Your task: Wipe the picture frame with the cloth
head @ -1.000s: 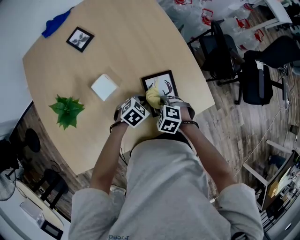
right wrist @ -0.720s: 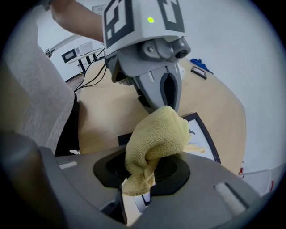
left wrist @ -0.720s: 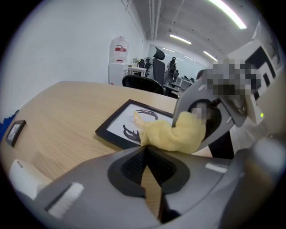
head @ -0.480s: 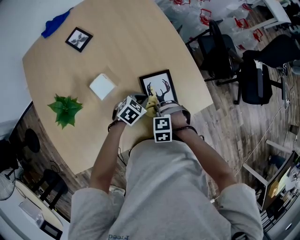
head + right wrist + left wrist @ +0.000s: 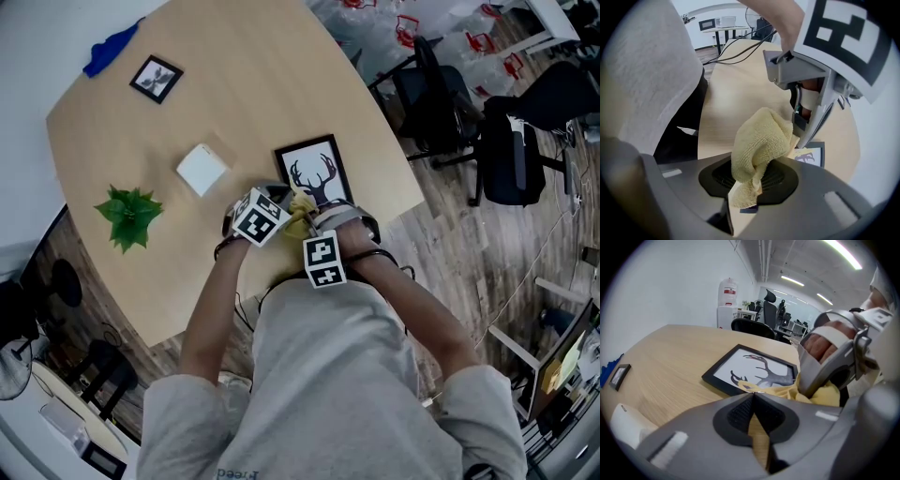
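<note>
The cloth is pinched by the right gripper, the left gripper is pressed shut beside it, and the picture frame is laid flat just beyond both, lengthwise away.

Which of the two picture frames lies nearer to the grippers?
The larger frame with the deer picture, right beside the yellow cloth; the small frame lies far off by the blue cloth.
</note>
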The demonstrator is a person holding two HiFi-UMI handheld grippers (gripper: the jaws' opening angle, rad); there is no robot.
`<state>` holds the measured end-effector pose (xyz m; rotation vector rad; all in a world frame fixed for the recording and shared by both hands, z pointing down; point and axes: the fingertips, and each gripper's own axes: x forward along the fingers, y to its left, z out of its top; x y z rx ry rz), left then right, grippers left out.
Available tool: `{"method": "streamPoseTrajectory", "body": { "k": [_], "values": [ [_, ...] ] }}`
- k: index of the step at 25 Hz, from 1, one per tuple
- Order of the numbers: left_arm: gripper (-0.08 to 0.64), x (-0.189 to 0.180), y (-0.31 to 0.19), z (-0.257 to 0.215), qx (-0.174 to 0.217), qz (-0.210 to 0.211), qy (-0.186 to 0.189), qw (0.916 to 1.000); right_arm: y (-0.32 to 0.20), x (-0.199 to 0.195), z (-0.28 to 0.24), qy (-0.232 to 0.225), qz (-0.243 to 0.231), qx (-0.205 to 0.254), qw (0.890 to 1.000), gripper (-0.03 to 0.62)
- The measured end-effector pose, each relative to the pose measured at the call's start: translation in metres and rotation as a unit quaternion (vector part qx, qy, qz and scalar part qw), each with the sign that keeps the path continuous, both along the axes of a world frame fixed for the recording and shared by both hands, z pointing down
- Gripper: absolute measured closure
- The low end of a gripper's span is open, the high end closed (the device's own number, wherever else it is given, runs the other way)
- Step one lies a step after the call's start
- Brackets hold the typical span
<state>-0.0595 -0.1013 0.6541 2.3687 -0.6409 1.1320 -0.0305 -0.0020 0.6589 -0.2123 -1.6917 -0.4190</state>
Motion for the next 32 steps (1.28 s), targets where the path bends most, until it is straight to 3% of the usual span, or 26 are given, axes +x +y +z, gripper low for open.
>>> {"method": "streamPoseTrajectory", "body": {
  "k": [10, 15, 18, 21, 24, 28, 32],
  "values": [
    [0.508, 0.000, 0.002, 0.000, 0.010, -0.019, -0.019, 0.9996, 0.004, 0.045, 0.002, -0.031, 0.110, -0.020, 0.993, 0.495],
    [0.508, 0.001, 0.002, -0.001, 0.024, -0.025, -0.039, 0.9986, 0.005, 0.073, 0.004, -0.044, 0.180, -0.031, 0.982, 0.495],
    [0.508, 0.000, 0.000, 0.000, 0.026, -0.042, -0.042, 0.9979, 0.002, 0.087, 0.002, -0.064, 0.233, -0.035, 0.970, 0.495],
    [0.508, 0.000, 0.000, -0.001, 0.030, -0.052, -0.053, 0.9968, -0.004, 0.097, -0.015, -0.104, 0.291, -0.035, 0.950, 0.495],
    [0.508, 0.001, 0.004, -0.007, 0.043, -0.052, -0.076, 0.9948, -0.012, 0.105, -0.036, -0.164, 0.364, -0.044, 0.916, 0.495],
    [0.508, 0.009, 0.010, -0.047, 0.083, -0.100, -0.036, 0.9908, -0.016, 0.111, -0.065, -0.248, 0.442, -0.053, 0.860, 0.495],
    [0.508, 0.009, 0.034, -0.074, 0.107, -0.150, -0.006, 0.9829, -0.010, 0.111, -0.086, -0.311, 0.474, -0.044, 0.823, 0.496]
  ]
}}
